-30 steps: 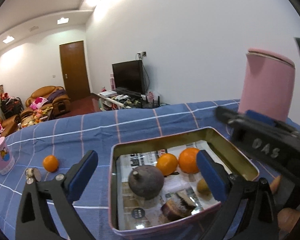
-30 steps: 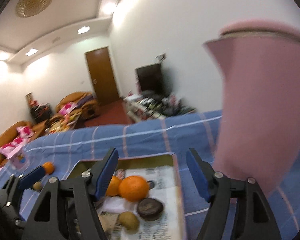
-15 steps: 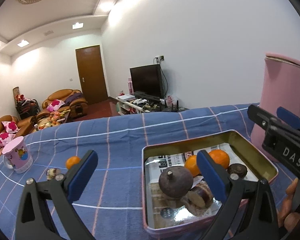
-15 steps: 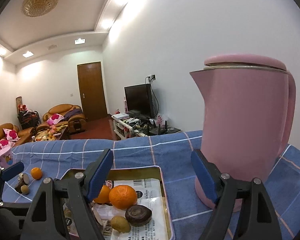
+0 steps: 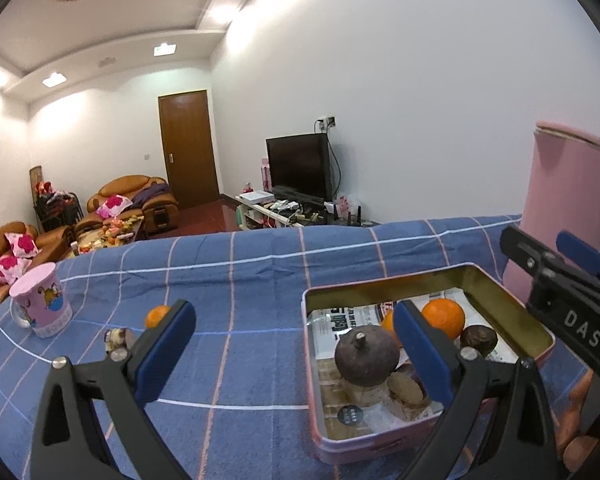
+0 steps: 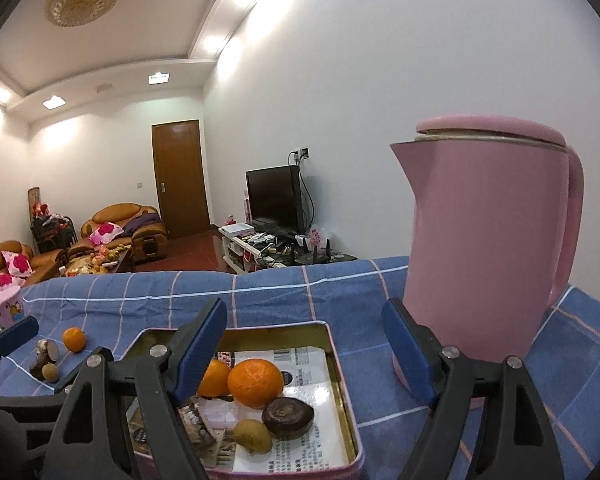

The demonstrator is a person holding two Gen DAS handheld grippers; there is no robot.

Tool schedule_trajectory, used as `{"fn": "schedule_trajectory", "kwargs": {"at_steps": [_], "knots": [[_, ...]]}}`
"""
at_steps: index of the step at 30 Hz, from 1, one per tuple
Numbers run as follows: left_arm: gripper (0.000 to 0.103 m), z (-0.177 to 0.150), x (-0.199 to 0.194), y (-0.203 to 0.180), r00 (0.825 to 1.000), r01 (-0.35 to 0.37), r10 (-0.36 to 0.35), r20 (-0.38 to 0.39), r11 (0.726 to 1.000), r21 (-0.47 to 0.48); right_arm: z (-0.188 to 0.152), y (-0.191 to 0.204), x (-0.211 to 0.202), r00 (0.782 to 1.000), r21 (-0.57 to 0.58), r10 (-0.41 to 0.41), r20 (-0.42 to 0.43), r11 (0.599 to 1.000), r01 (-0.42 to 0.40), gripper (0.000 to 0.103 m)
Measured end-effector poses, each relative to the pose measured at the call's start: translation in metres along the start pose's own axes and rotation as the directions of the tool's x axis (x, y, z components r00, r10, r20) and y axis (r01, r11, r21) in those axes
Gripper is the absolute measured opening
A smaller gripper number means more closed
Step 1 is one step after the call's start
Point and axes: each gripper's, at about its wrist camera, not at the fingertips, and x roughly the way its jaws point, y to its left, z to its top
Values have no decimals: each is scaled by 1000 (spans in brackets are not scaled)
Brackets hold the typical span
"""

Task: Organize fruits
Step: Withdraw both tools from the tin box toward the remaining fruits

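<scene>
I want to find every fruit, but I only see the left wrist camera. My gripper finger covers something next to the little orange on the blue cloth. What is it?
Observer: The right wrist view shows a small round brown fruit lying on the tablecloth, close to the loose orange.
Child: Does the pink kettle have a handle?
Observer: Yes, its handle is on the side facing away from the tin.
Child: Is my other tool holding a fruit?
Observer: No, the right gripper is open, with nothing between its pads.
</scene>
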Motion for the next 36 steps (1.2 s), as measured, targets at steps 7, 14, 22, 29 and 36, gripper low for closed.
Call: {"fn": "schedule_trajectory", "kwargs": {"at_steps": [7, 14, 22, 29, 36], "knots": [[101, -3, -5, 13, 1000, 4, -4, -3, 1000, -31, -4, 3, -13, 1000, 33, -2, 2, 999, 2, 81], [101, -6, -9, 25, 1000, 1, -1, -8, 999, -41, -7, 13, -22, 1000, 25, -18, 9, 1000, 18, 81], [101, -10, -12, 44, 1000, -16, 16, -11, 1000, -22, -10, 32, -24, 1000, 32, -15, -12, 999, 16, 81], [101, -12, -9, 69, 999, -41, 40, -26, 999, -34, -12, 55, -25, 1000, 31, 5, -26, 1000, -4, 81], [101, -13, -4, 94, 997, -74, 73, -34, 997, -28, -15, 82, -21, 999, 29, 33, -43, 999, -32, 81]]}}
